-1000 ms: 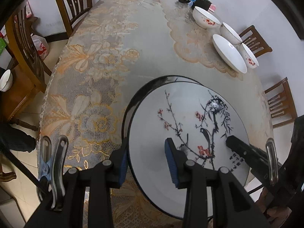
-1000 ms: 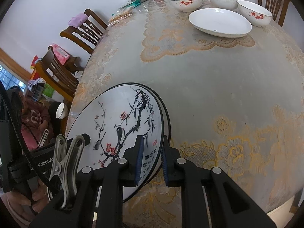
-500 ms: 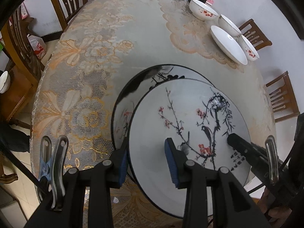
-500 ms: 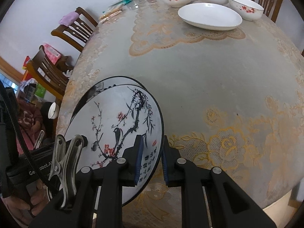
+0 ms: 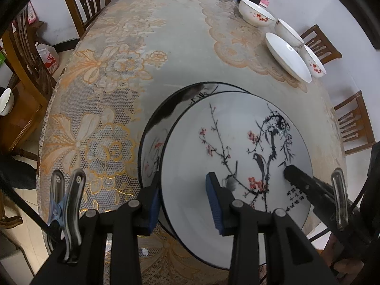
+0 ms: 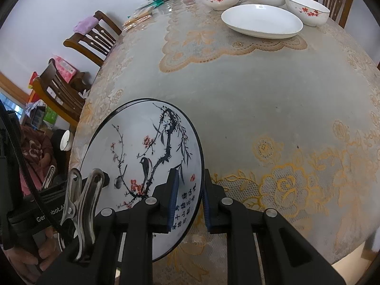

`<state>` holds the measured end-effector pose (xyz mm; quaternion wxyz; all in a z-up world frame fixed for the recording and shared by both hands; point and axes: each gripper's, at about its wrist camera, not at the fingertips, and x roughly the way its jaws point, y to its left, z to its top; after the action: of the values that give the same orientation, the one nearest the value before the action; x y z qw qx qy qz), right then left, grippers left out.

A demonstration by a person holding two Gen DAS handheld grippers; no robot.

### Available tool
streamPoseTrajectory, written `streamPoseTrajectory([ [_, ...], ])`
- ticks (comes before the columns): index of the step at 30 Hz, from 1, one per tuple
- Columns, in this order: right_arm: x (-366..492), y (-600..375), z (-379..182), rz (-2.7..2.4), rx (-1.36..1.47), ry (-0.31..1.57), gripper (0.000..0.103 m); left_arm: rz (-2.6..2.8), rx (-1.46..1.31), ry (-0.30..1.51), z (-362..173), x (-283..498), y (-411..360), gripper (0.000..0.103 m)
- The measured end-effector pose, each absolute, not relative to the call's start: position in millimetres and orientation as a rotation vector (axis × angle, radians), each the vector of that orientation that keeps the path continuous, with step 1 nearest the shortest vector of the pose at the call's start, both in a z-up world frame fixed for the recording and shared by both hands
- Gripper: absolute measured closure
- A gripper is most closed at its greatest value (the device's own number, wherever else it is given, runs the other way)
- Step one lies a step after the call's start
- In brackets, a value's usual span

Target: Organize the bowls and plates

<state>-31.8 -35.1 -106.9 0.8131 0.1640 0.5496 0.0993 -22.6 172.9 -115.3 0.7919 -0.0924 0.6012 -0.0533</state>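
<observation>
Plates like the round white china plate (image 5: 235, 147) with the painted bird and blossom branch are hard, smooth, slippery and easy to break. It hangs over the near edge of the lace-covered table (image 5: 147, 54), above a matching black-rimmed plate (image 5: 152, 142). The right gripper (image 6: 188, 198) pinches its rim. The left gripper (image 5: 182, 199) stands open around the left rim. Hold by the rim.

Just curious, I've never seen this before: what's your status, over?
Right gripper shut on painted plate rim. Left gripper open, straddling its rim. Matching plate underneath, offset.
</observation>
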Motion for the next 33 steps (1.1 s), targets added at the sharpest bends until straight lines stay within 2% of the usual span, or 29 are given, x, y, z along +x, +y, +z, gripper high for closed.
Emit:
streamPoseTrajectory([
  [18, -44, -48, -96, 0.220, 0.398, 1.152, 0.084, -0.106, -0.140, 1.316, -116, -19, 166, 0.066],
  [22, -46, -51, -96, 0.216, 0.383, 1.146, 0.094, -0.104, -0.138, 1.326, -115, -19, 166, 0.066],
  [33, -43, -53, -99, 0.217, 0.435, 1.142, 0.095, -0.107, -0.131, 1.253, -96, -20, 172, 0.062],
])
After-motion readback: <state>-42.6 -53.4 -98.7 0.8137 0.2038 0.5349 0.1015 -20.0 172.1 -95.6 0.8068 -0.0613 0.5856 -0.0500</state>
